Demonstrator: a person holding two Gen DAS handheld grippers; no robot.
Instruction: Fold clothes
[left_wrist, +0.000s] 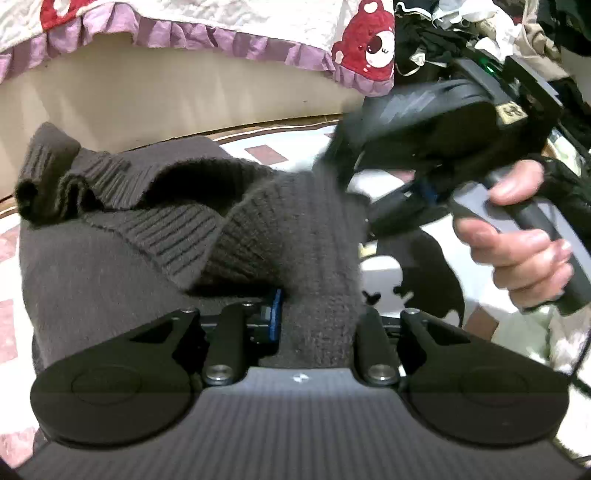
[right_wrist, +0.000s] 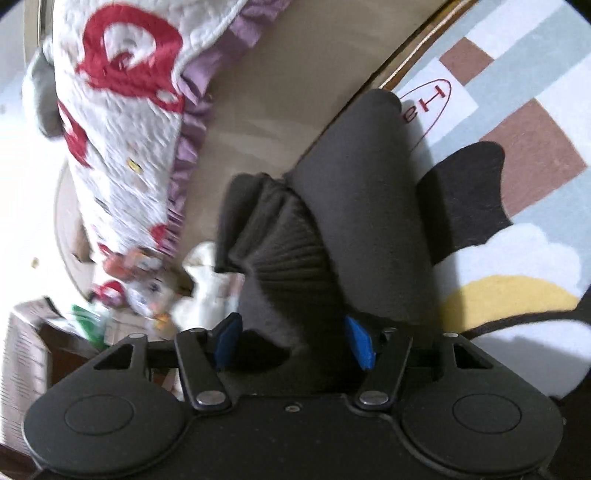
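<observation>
A dark grey knit sweater (left_wrist: 122, 266) with ribbed cuffs lies bunched on a patterned rug (left_wrist: 266, 153). My left gripper (left_wrist: 314, 317) is shut on a fold of it; one blue pad (left_wrist: 274, 314) shows and the other is buried in the knit. In the right wrist view the sweater (right_wrist: 354, 206) hangs between the blue pads (right_wrist: 360, 345) of my right gripper (right_wrist: 295, 343), whose jaws stand apart around the cloth. The right gripper (left_wrist: 436, 122) and the hand holding it show at the right of the left wrist view, blurred.
A bed with a white quilt (left_wrist: 221, 14) with red bears and a purple frill stands behind the rug, its beige side (left_wrist: 184, 96) just past the sweater. A pile of dark clothes (left_wrist: 443, 33) sits at the upper right. Clutter (right_wrist: 140, 295) lies by the bed.
</observation>
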